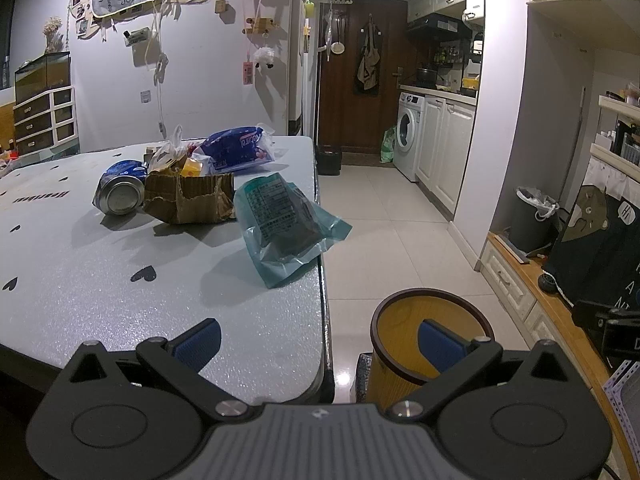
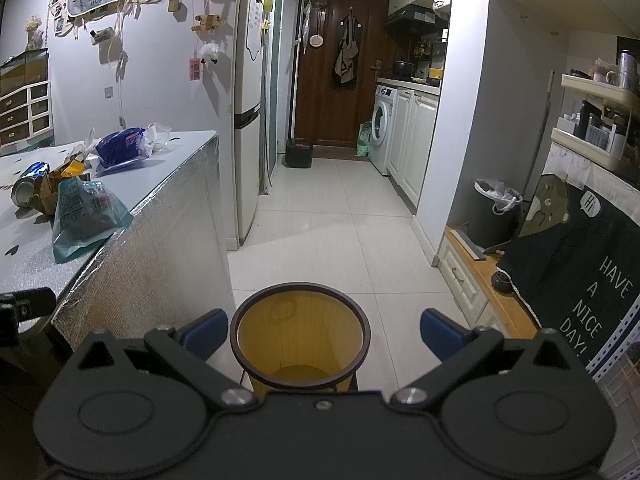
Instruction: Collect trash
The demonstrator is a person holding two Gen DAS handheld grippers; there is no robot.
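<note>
Both hand-held grippers empty, jaws wide apart. Left hand-held gripper (image 1: 318,344) over worktop (image 1: 80,280) edge; teal plastic wrapper (image 1: 280,228) ahead at the edge, torn cardboard piece (image 1: 188,200) and dented metal can (image 1: 120,196) further back-left, blue plastic bag (image 1: 236,150) behind. Right hand-held gripper (image 2: 320,332) above round yellow bin (image 2: 300,336) w/ dark rim, on floor beside worktop.

Past the tiled floor (image 2: 332,216) we see a dark wooden door (image 2: 340,64) with an apron (image 2: 347,60) hung on it. A white washing machine (image 2: 382,128) sits beside white cabinets (image 2: 414,144) — a refrigerator (image 2: 250,120) stands opposite. At right, a dark cloth (image 2: 580,280) reads "HAVE A NICE DAY!".
</note>
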